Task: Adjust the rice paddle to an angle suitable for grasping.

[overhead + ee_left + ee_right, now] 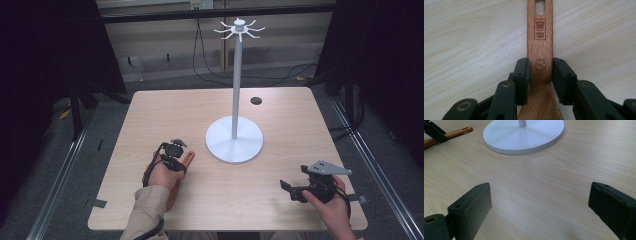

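Closing the left tongs (pixel 540 72) squarely on the wooden spatula's handle (pixel 540 50), pads barely touching it, needs even pressure; right tongs (pixel 540 207) rest wide.

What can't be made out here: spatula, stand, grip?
- Wooden spatula: its blade end is cut off by the bottom edge in the left gripper view; in the high view the hand and left gripper cover most of it.
- Grip: the jaws flank the handle, but firm pressing is unclear.
- White stand: the top edge of the right gripper view cuts off its pole, and its hooks are tiny in the high view.
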{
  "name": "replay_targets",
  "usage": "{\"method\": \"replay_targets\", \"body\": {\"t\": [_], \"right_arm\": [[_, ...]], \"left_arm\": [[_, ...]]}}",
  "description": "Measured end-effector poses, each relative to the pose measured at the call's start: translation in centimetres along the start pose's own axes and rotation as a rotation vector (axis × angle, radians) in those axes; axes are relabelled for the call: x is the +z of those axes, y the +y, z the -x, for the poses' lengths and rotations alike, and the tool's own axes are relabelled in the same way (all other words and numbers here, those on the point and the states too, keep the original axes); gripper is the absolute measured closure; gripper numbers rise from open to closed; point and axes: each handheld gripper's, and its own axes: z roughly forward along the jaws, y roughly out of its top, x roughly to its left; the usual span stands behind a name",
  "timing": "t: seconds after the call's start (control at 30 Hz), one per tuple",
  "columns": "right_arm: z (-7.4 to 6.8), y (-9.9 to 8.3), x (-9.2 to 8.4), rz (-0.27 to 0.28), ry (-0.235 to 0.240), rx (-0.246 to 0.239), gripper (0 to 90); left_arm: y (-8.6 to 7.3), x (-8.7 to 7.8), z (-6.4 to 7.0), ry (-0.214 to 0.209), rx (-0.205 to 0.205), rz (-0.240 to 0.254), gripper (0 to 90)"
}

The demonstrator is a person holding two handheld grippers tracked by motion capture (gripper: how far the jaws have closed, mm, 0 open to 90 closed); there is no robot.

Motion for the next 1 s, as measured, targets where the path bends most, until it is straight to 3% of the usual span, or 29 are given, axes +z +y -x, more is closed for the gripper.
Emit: {"method": "replay_targets", "body": {"t": [0.17, 0.2, 0.33, 0.4, 0.47, 0.5, 0.57, 0.6, 0.63, 0.73, 0.77, 0.8, 0.83, 0.93, 1.0], "right_arm": [[-0.2, 0.0, 0.0, 0.003, 0.005, 0.001, 4.4], [-0.2, 0.0, 0.0, 0.001, 0.006, 0.003, 4.4], [-0.1, -0.1, 0.0, 0.000, 0.009, 0.007, 4.4], [-0.1, 0.0, 0.0, 0.004, 0.010, 0.007, 4.4], [-0.2, 0.0, 0.0, 0.004, 0.010, 0.006, 4.4], [-0.2, 0.0, 0.0, 0.003, 0.011, 0.006, 4.4], [-0.2, 0.0, 0.1, 0.002, 0.011, 0.007, 4.4], [-0.2, 0.0, 0.1, 0.002, 0.011, 0.007, 4.4], [-0.3, 0.0, 0.1, 0.002, 0.012, 0.006, 4.4], [-0.3, -0.1, 0.1, 0.000, 0.013, 0.012, 4.4], [-0.3, -0.1, 0.1, -0.001, 0.014, 0.013, 4.4], [-0.3, -0.1, 0.1, -0.001, 0.014, 0.013, 4.4], [-0.3, -0.1, 0.1, 0.000, 0.015, 0.013, 4.4], [-0.3, -0.1, 0.1, 0.001, 0.015, 0.015, 4.4], [-0.3, -0.1, 0.1, 0.002, 0.015, 0.015, 4.4]], "left_arm": [[-0.5, 0.0, -0.3, -0.003, 0.013, 0.051, 66.4], [-0.7, 0.0, -0.3, -0.012, -0.007, 0.063, 66.4], [-1.2, -0.5, -0.6, -0.036, -0.011, 0.117, 66.3], [-1.4, -1.1, -0.7, -0.049, -0.022, 0.173, 66.3], [-1.4, -1.4, -0.8, -0.052, -0.021, 0.190, 66.4], [-1.5, -1.9, -0.8, -0.059, -0.031, 0.240, 66.3], [-1.6, -2.4, -0.8, -0.057, -0.033, 0.282, 66.3], [-1.6, -2.4, -0.8, -0.057, -0.033, 0.282, 66.4], [-1.8, -2.9, -0.8, -0.069, -0.027, 0.334, 66.3], [-2.0, -3.4, -1.0, -0.076, -0.027, 0.366, 66.3], [-2.3, -3.8, -1.0, -0.088, -0.029, 0.412, 66.3], [-2.3, -3.8, -1.0, -0.088, -0.029, 0.412, 66.4], [-2.5, -4.1, -1.0, -0.105, -0.037, 0.458, 66.3], [-2.8, -4.4, -1.1, -0.114, -0.032, 0.480, 66.3], [-2.9, -4.7, -1.0, -0.119, -0.032, 0.524, 66.4]]}}
